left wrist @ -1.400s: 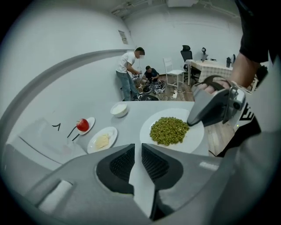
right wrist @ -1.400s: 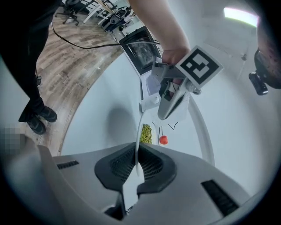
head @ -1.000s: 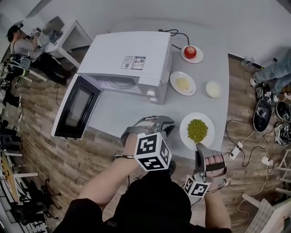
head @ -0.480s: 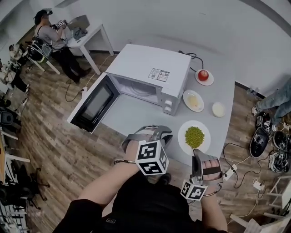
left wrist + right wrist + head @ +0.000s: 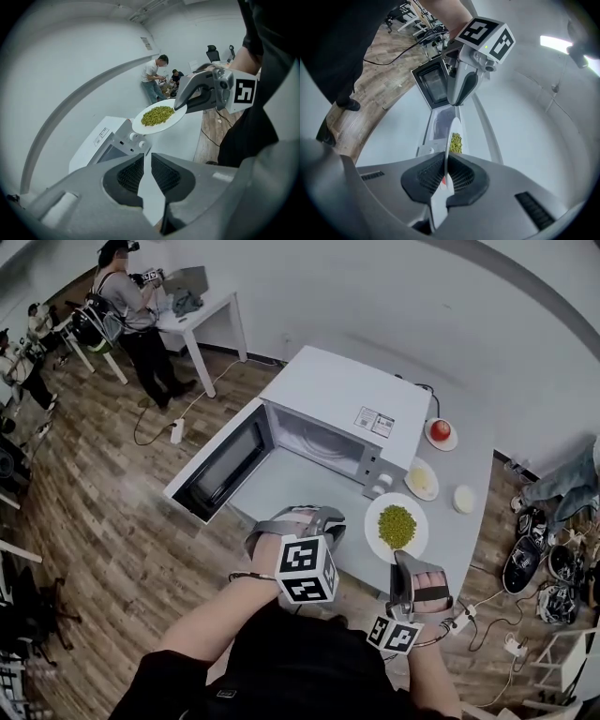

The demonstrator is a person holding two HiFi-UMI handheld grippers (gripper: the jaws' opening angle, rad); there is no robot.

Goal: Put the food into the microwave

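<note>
Black short-sleeve top (image 5: 281, 676), grey left gripper (image 5: 305, 515) & right gripper (image 5: 410, 563) w/ b&w marker cubes (image 5: 305, 568).

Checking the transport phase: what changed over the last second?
Right gripper, shut on the pea plate all along, has lifted it off the table toward the microwave. Left gripper travelled along, empty. Microwave door still open; apple unmoved.

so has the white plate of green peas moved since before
Yes. The white plate of green peas, pinched by the right gripper, has moved toward the white microwave: it now lies close beside the control knobs, where earlier a gap separated them.
</note>
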